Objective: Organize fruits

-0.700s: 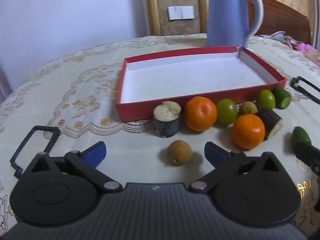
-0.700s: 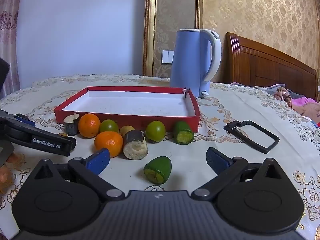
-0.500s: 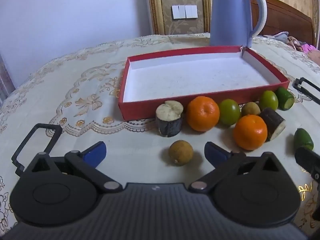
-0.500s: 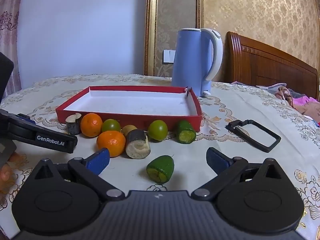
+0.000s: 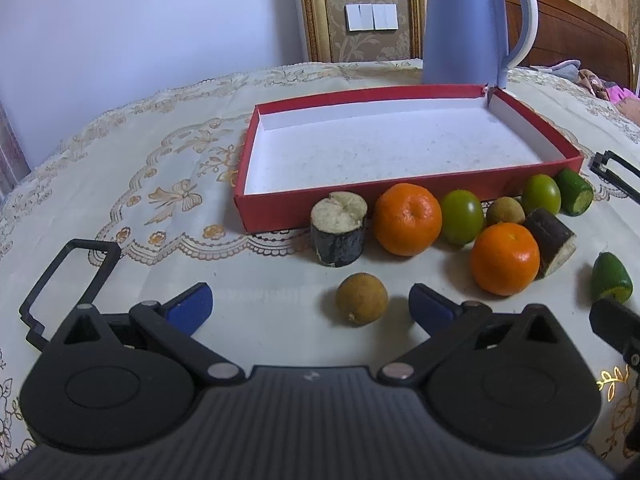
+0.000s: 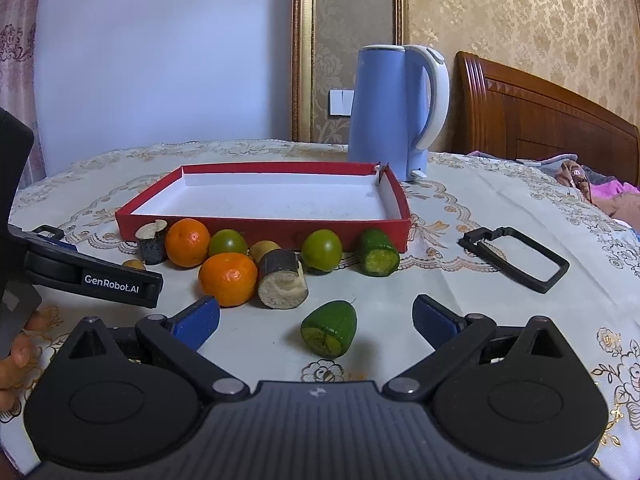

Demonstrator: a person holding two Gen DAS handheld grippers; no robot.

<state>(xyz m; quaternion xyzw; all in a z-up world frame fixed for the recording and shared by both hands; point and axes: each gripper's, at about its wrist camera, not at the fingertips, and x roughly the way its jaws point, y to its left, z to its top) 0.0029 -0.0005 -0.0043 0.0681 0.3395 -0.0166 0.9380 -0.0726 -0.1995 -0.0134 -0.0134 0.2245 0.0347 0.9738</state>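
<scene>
Red tray (image 5: 404, 196) holds nothing; all fruit lies near it on the table; left gripper (image 5: 310, 306) and right gripper (image 6: 316, 316) gape wide, holding nothing.

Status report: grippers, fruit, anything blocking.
Left gripper open, longan ahead. Right gripper open, green piece ahead. Red tray holds no fruit. Nothing blocking.

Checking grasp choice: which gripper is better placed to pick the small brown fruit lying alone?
Left. The small brown fruit lies between the left gripper jaws, which are open; the right gripper faces a green piece.
</scene>
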